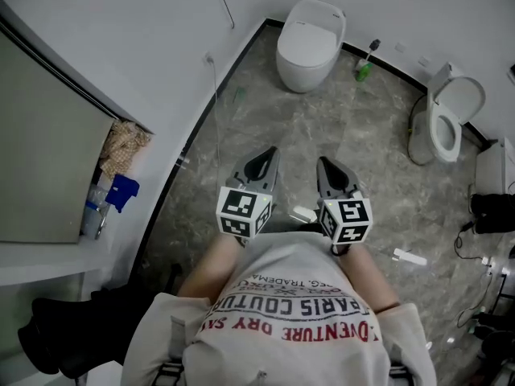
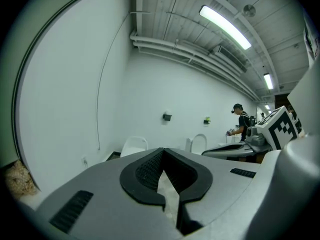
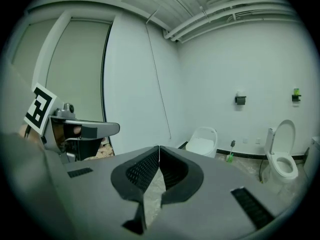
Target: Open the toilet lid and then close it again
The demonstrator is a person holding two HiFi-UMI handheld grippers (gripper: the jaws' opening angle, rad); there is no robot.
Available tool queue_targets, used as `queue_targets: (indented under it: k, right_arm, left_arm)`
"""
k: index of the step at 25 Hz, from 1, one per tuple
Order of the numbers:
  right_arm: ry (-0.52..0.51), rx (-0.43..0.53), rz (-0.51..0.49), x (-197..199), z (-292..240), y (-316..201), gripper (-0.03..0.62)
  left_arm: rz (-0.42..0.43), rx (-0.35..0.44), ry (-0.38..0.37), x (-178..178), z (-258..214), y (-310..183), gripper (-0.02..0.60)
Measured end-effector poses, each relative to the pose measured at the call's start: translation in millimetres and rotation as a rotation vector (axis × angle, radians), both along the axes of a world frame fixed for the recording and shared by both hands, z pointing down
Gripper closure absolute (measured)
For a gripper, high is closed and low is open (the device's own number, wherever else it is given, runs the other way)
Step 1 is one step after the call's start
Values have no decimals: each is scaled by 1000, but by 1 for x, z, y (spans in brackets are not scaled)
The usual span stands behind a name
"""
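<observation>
Reading the printed matter first: the person's shirt [image 1: 298, 316], lower centre of the head view, carries upside-down lettering. "PARIS COUTUR", "DRY" and "TRADEMA" are legible; the rest is cut off or folded. The marker cubes [image 1: 243, 211] bear black-and-white square patterns only.

Count: two grippers, two marker cubes, two toilets.

- Left gripper [image 1: 268, 154]: centre of the frame. Its jaws are closed together with nothing between the pads, as the left gripper view confirms.
- Right gripper [image 1: 325, 164]: just to the right of the first. Its jaws are likewise closed on nothing.
- Both grippers are held over the grey marbled floor [image 1: 354, 135], well apart from either toilet.

Fixtures:

- Toilet with lid down [image 1: 310, 43]: top centre, against the wall, with the white lid lying flat on the bowl.
- Second toilet [image 1: 451, 123]: upper right, with the lid raised upright and the bowl exposed.
- Green brush holder [image 1: 364, 71]: on the floor near the wall, between the two toilets. One dark handle stands in it.

Storage: a grey cabinet [image 1: 48, 159] fills the left edge. At its right edge sit one tan woven item [image 1: 125, 145] and, below it, one blue object [image 1: 121, 191]; neither can be identified.

Loose items: one white object [image 1: 410, 256] lies on the floor at lower right, and black cables [image 1: 483, 215] run along the right edge.

In the left gripper view, one person [image 2: 243, 121] stands at far right, and two ceiling light tubes [image 2: 225, 26] are lit.
</observation>
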State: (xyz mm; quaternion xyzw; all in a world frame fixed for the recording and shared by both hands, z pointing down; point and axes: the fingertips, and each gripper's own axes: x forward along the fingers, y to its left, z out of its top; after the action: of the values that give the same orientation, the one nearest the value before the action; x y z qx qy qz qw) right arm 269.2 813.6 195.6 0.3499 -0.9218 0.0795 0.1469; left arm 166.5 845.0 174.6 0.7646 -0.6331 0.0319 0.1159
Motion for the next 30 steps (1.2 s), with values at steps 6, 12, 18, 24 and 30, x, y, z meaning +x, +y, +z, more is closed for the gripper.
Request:
queue_targets:
  k: [6,12,18,24,30]
  right_arm:
    - [25,-28,-23,-17,16,-3,580]
    - [28,-84,-35,-27,31,-46,580]
    - [9,-118,-67,-51,45,-136,580]
    - [15,-137,-116,-74,49,-267,580]
    - [27,-155,-150,-90,51,-377,580]
  left_arm:
    - [-43,-18,23,-20,10,-6,575]
    - [-84,-70,47,-35,29,-37,575]
    - [-133,-126,32,-58,49,-113,575]
    - [-168,-160,15,-84,55,-229,575]
    - [-203,-190,16,-106,61,-336,575]
